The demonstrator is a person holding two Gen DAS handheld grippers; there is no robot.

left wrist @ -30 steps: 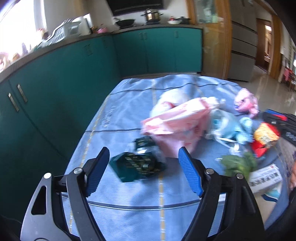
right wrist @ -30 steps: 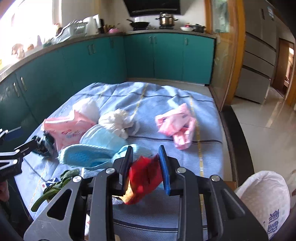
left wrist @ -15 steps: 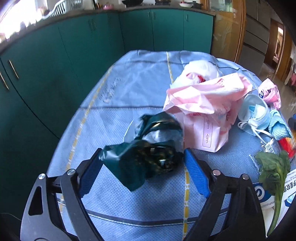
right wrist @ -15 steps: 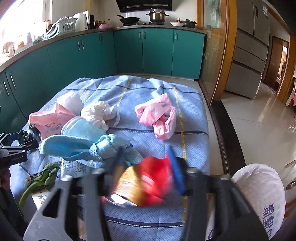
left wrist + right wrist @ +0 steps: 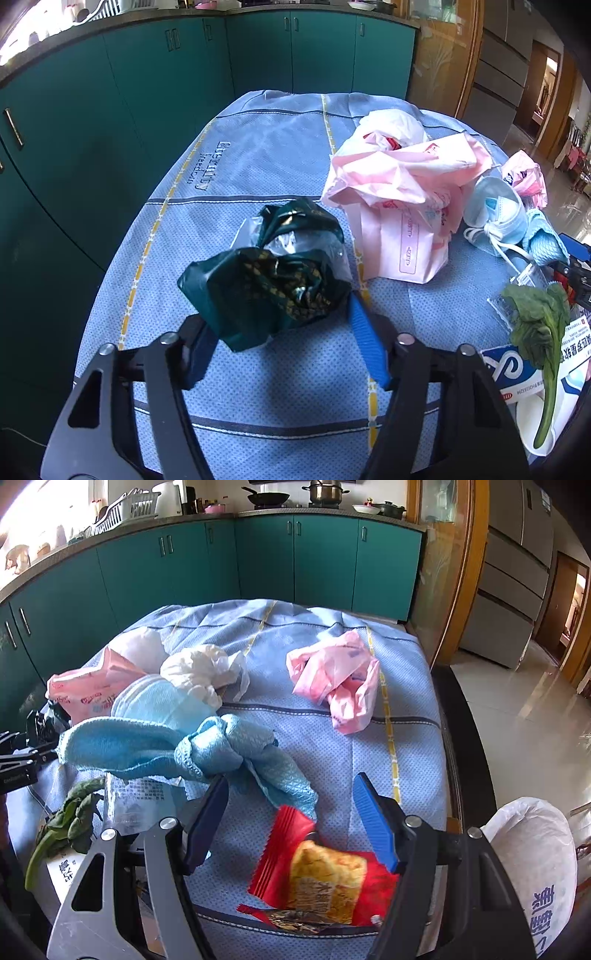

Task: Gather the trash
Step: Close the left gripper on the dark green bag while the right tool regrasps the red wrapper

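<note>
Since a second ago your right gripper (image 5: 290, 814) has let go of the red and yellow crinkled snack packet (image 5: 325, 878), which was pinched between its jaws and now lies loose on the blue checked cloth (image 5: 332, 746). Your left gripper (image 5: 277, 338) has moved in on the dark green crumpled foil wrapper (image 5: 269, 280), which then lay out ahead of wide-open jaws.

Working left to right on the cloth-covered counter: your left jaws now sit close on either side of the dark green wrapper, the blue pad at the right touching its edge. The left pad is hidden behind the foil, so you cannot tell whether the wrapper is truly gripped. It rests at the left side of the spread, near the teal kitchen cabinets (image 5: 110, 110).

Just right of it stands the pink crumpled paper bag (image 5: 402, 206), with a white plastic bag (image 5: 391, 123) behind it. Further right lie the pale blue face masks (image 5: 495, 210), a light blue knitted cloth (image 5: 207, 746) tied in a knot, and a wilted green leaf (image 5: 535, 317) on a printed white box (image 5: 517, 373).

From the right wrist view, a pink thin plastic bag (image 5: 336, 675) lies alone toward the far right of the cloth. Your right jaws stand wide open and hold nothing; the red snack packet lies low between them, near the counter's front edge. A white tied sack (image 5: 532, 867) sits off the counter at your right.
</note>
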